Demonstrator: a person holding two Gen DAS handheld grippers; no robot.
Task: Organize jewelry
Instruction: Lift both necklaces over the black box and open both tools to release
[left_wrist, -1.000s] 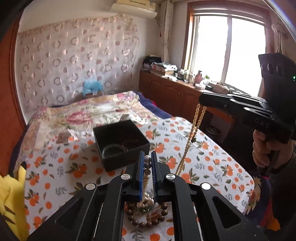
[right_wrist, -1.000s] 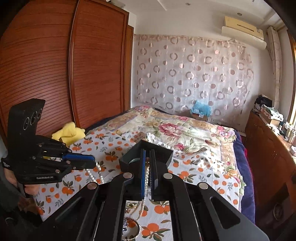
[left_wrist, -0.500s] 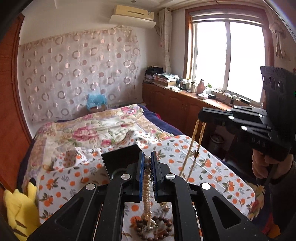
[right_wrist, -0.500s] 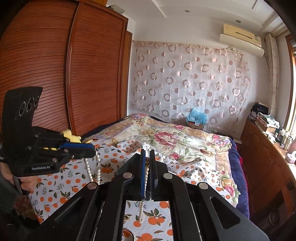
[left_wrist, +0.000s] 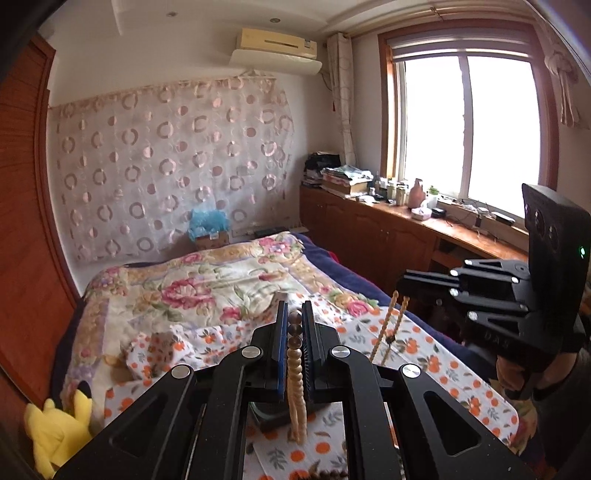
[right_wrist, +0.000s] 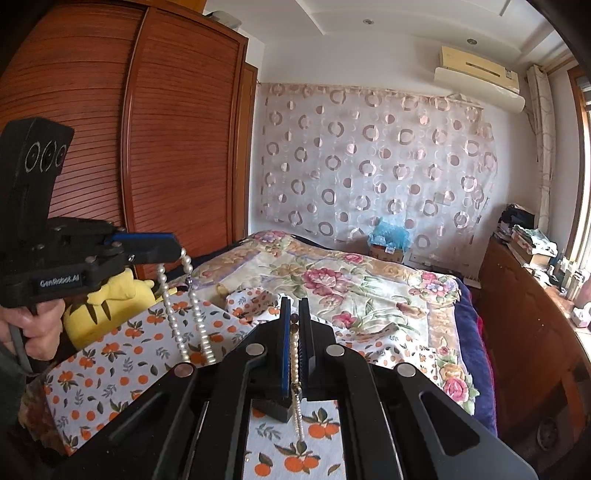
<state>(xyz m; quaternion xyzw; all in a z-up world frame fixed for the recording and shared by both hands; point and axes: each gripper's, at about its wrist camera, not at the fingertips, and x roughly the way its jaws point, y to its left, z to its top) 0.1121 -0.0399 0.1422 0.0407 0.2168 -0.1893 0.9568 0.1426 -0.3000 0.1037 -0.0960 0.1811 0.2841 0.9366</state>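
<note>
Holding one bead necklace (left_wrist: 295, 373) between both tools, I have my left tool (left_wrist: 294, 332) clamped on one part of the strand and my right tool (right_wrist: 294, 325) clamped on another, each loop hanging straight down. The dark box (right_wrist: 275, 406) sits on the orange-print cloth (right_wrist: 122, 354) on the bed, directly below and between the tools, mostly hidden by them. The strand's long axis is vertical, so I judge the coming move is a straight descent; neither hand looks clearly nearer.
</note>
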